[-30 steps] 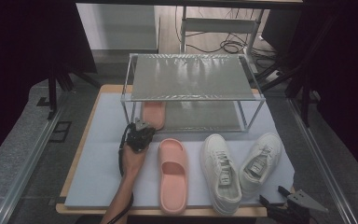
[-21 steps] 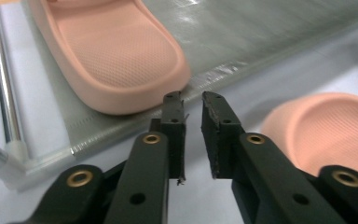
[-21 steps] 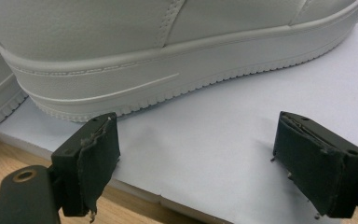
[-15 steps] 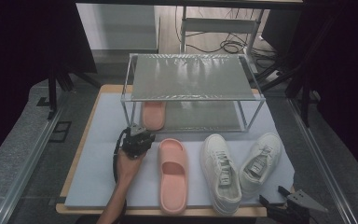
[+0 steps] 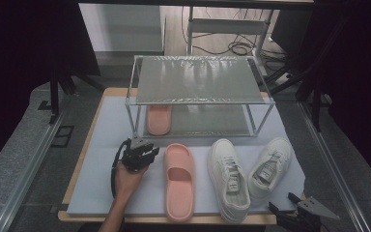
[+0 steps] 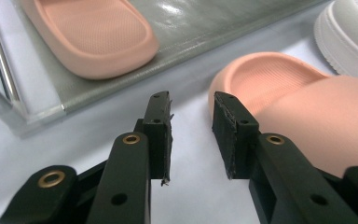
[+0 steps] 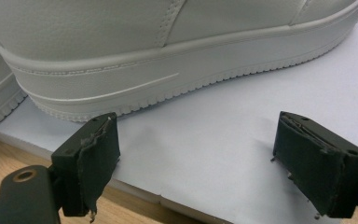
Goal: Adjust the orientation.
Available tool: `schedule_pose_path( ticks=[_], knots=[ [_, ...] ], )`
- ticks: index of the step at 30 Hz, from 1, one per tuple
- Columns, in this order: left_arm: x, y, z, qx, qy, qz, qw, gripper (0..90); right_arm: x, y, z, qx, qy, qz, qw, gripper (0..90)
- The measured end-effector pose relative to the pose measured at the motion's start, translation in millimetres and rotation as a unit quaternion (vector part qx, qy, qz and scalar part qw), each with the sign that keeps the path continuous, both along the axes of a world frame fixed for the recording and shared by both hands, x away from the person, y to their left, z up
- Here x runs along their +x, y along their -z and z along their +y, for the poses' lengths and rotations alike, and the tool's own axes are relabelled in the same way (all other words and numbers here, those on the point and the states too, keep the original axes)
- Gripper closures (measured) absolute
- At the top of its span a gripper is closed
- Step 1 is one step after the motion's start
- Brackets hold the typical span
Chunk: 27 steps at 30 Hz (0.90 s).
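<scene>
One pink slide (image 5: 158, 119) lies on the lower shelf of the metal rack (image 5: 200, 99); its heel (image 6: 93, 37) is ahead in the left gripper view. The other pink slide (image 5: 178, 180) lies on the grey mat, just right of my left gripper (image 5: 140, 153). That gripper (image 6: 193, 116) is open: its jaws have just been opening, with only bare mat between them. The mat's slide (image 6: 298, 107) sits beside its right jaw. Two white sneakers (image 5: 229, 179) (image 5: 270, 166) lie right of it. My right gripper (image 5: 299, 212) (image 7: 196, 154) rests open at the mat's front right corner, facing a sneaker's sole (image 7: 168, 51).
The grey mat (image 5: 106, 145) covers a wooden table (image 5: 75, 186). The rack's thin legs (image 5: 131, 116) stand close ahead of the left gripper. Cables and dark stands lie on the floor beyond the table.
The left gripper has drawn back from the slide on the lower shelf toward the person, rising slightly. The slide stays on the shelf. The right gripper has not moved.
</scene>
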<state>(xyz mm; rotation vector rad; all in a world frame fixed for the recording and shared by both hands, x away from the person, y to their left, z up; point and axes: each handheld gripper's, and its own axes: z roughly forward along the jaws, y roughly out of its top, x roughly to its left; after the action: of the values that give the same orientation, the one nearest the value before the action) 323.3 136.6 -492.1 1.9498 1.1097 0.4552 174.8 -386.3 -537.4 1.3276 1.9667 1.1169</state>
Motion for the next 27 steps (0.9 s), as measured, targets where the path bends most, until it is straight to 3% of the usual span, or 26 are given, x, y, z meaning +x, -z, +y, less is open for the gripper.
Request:
schedule_pose_path(
  ticks=[14, 27],
  knots=[
    [-38.5, -5.9, 7.8, -0.035, 0.009, 0.0, 0.9994, 68.2, 0.0, 0.0, 0.2, -0.001, 0.0, 0.0, 1.0, 14.1],
    [-70.5, -4.3, 0.6, -0.048, 0.033, 0.003, 0.9983, 61.0, 0.1, 0.1, 0.8, -0.001, 0.001, 0.0, 1.0, 14.1]
  ],
)
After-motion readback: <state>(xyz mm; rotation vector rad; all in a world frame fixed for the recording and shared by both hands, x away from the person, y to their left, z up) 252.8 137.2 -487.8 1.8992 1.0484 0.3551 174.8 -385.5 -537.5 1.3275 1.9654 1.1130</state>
